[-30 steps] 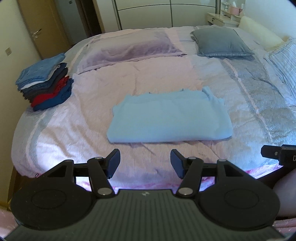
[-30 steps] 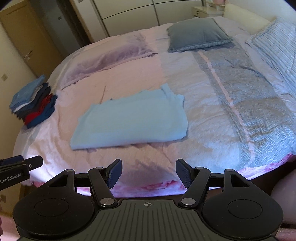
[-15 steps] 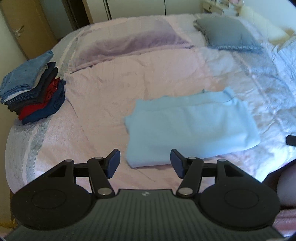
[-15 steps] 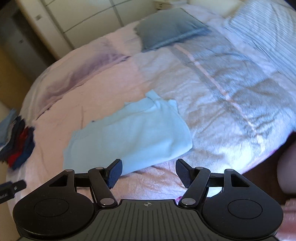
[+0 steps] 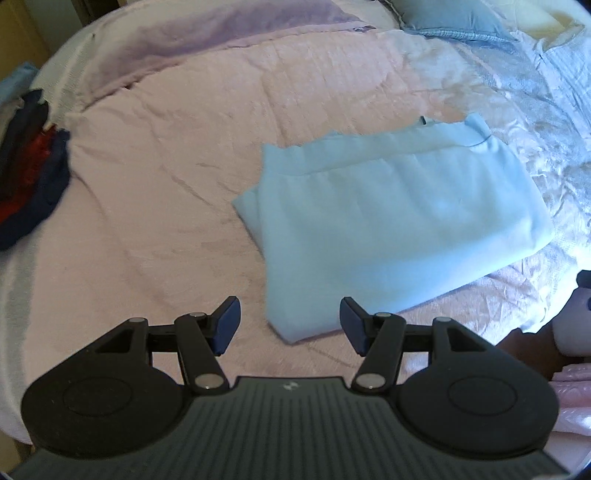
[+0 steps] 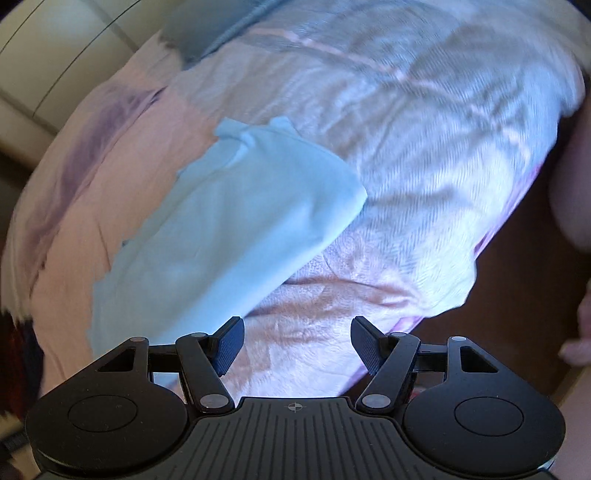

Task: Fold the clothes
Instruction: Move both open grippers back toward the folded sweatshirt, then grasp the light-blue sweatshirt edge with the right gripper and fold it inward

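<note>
A light blue garment (image 5: 399, 221), folded into a long rectangle, lies flat on the pink bed cover (image 5: 177, 155). My left gripper (image 5: 290, 325) is open and empty, just above the garment's near left corner. In the right wrist view the same garment (image 6: 229, 229) runs diagonally up from the lower left. My right gripper (image 6: 297, 345) is open and empty over the bed cover (image 6: 314, 332), just right of the garment's near edge.
A stack of folded clothes (image 5: 33, 177) in red, navy and blue sits at the bed's left edge. A grey-blue pillow (image 5: 454, 18) lies at the far end. The bed's near right edge (image 6: 491, 236) drops to a dark floor.
Both grippers have moved forward and down toward the blue garment, which now looks much larger. The right view has tilted and shifted right. Both grippers stayed open.
</note>
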Tool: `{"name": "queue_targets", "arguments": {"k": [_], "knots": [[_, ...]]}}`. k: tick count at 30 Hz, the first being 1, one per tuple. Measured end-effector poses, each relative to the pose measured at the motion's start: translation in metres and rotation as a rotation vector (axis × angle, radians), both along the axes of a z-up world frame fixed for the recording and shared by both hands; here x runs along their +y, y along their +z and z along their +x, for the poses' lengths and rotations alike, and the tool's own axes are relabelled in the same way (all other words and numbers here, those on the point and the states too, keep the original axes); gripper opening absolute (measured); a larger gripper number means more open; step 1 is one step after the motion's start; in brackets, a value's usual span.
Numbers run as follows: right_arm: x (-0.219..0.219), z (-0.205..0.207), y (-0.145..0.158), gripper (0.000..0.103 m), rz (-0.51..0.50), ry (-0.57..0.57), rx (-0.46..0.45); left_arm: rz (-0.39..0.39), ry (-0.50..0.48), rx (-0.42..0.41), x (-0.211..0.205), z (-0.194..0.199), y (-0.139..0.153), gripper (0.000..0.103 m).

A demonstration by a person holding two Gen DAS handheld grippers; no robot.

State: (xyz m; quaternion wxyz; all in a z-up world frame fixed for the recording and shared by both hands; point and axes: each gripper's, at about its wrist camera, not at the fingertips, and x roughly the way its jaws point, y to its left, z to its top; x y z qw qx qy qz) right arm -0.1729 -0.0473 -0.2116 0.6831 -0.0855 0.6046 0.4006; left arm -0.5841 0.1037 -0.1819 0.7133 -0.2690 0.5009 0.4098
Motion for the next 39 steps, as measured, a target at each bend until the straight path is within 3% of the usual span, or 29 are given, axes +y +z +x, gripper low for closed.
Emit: {"name": "queue_targets", "arguments": {"k": [8, 13, 16, 20, 22, 26, 30, 32, 35, 37, 39], "knots": [[0.001, 0.044, -0.052, 0.067, 0.146, -0.264, 0.184, -0.059, 0.013, -0.04, 0.001, 0.008, -0.054, 0.048], [0.003, 0.078, -0.098, 0.067, 0.244, -0.381, 0.246, -0.041, 0.052, -0.136, 0.0, 0.008, -0.074, 0.043], [0.001, 0.099, -0.123, 0.067, 0.289, -0.447, 0.28, -0.033, 0.095, -0.19, 0.004, 0.009, -0.084, 0.031], [0.001, 0.114, -0.141, 0.067, 0.411, -0.44, 0.321, -0.013, 0.156, -0.27, 0.012, 0.01, -0.089, 0.021], [0.004, 0.117, -0.15, 0.066, 0.458, -0.41, 0.336, -0.018, 0.181, -0.301, 0.016, 0.011, -0.096, 0.021], [0.007, 0.12, -0.164, 0.045, 0.495, -0.373, 0.366, -0.049, 0.265, -0.302, 0.022, 0.009, -0.113, 0.02], [0.004, 0.124, -0.163, 0.044, 0.534, -0.36, 0.388, -0.06, 0.314, -0.314, 0.023, 0.005, -0.119, 0.021], [0.005, 0.124, -0.157, 0.037, 0.546, -0.331, 0.371, -0.059, 0.322, -0.315, 0.024, 0.003, -0.119, 0.021], [0.015, 0.124, -0.157, 0.022, 0.446, -0.288, 0.302, -0.069, 0.337, -0.319, 0.025, 0.0, -0.121, 0.021], [0.022, 0.12, -0.155, 0.018, 0.39, -0.289, 0.276, -0.075, 0.345, -0.327, 0.028, -0.002, -0.119, 0.021], [0.034, 0.108, -0.136, 0.016, 0.321, -0.222, 0.153, -0.07, 0.348, -0.329, 0.03, -0.005, -0.115, 0.021]]}}
